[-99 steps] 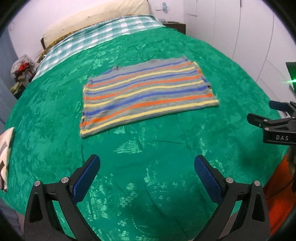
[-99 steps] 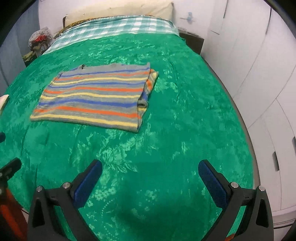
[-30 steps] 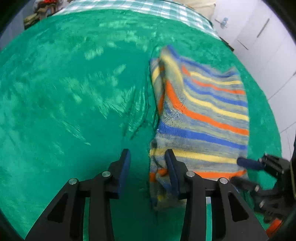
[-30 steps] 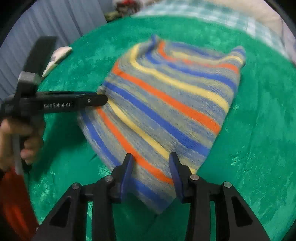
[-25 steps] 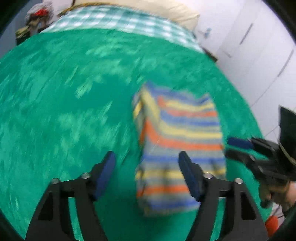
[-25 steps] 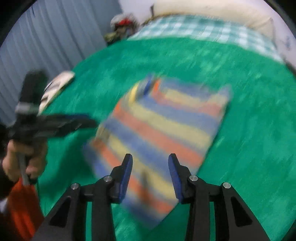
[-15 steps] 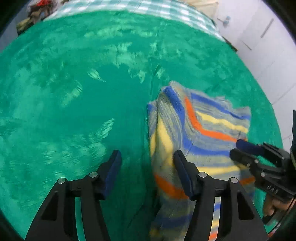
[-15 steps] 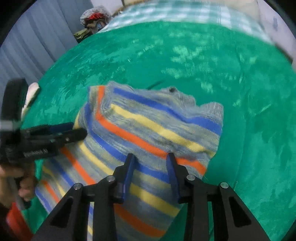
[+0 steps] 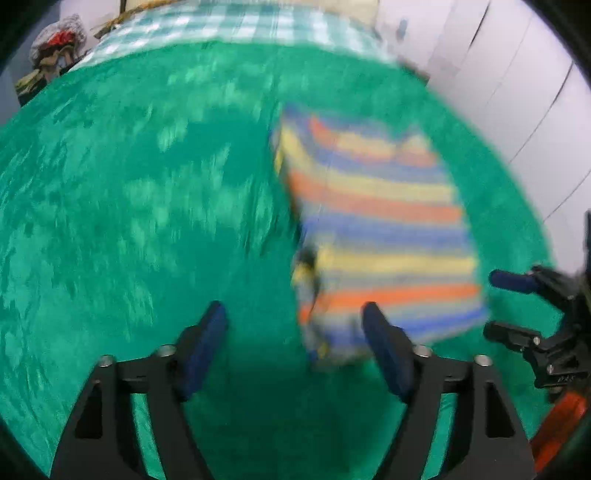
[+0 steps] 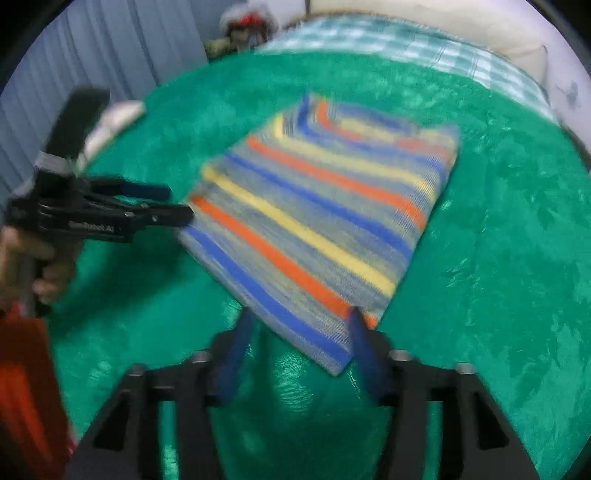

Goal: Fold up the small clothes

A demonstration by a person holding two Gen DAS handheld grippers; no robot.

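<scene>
Garment: a striped knit top — grey with blue, orange and yellow bands — lies as a folded rectangle on the green bedspread, toward the bed's right side; both views are motion-blurred
Left gripper: fingers spread, nothing between them; it hangs just off the top's near left corner, apart from the cloth
Right gripper: fingers spread on either side of the near corner; I cannot tell whether they touch it
Step in hand: my judgement — one fold is laid and both tools are free of the cloth; the task looks well along
Next move: likely one more fold or a smoothing pass; that calls for pinching two corners of one edge together
Room: wide bare bedspread to the left; the bed's right edge and white cupboard doors lie near the top; a checked sheet and pillow sit well beyond
</scene>
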